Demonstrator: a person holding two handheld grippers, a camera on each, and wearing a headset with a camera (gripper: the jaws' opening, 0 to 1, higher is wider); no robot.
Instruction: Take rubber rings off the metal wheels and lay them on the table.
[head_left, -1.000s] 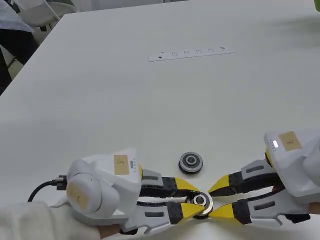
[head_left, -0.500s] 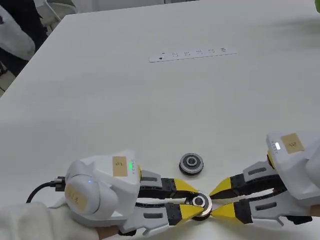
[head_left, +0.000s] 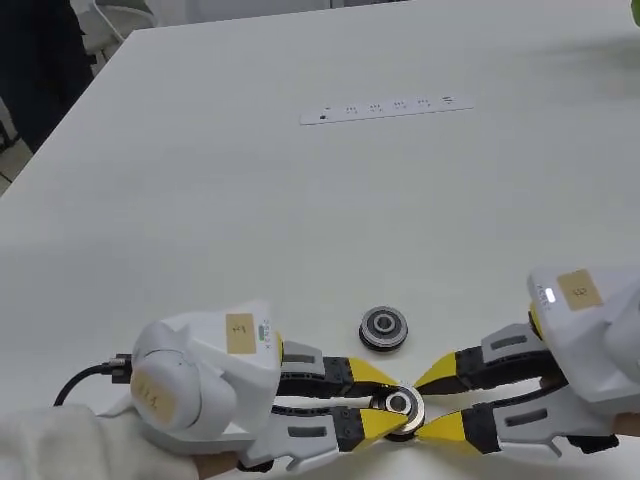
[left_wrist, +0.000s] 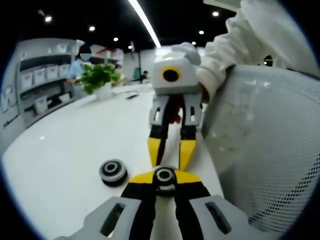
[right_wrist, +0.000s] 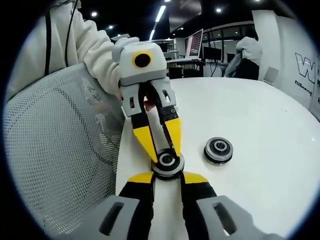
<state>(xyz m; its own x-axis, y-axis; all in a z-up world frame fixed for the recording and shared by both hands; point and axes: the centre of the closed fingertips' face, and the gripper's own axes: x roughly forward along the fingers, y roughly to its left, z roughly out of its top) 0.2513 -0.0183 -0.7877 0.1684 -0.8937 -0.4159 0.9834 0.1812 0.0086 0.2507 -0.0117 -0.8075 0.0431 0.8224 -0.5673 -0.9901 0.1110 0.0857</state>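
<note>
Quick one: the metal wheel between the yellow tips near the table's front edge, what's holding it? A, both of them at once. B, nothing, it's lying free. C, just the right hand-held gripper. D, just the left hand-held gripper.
A: the left hand-held gripper and the right hand-held gripper both have their yellow tips closed on the metal wheel from opposite sides, while a second wheel lies free nearby.

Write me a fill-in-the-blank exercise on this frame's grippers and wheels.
1. The left gripper and right gripper clamp the held wheel from ___ sides.
2. The spare wheel lies on the ___, touched by neither gripper.
3. The head view shows ___ wheels in all.
Missing words: opposite; table; two.
</note>
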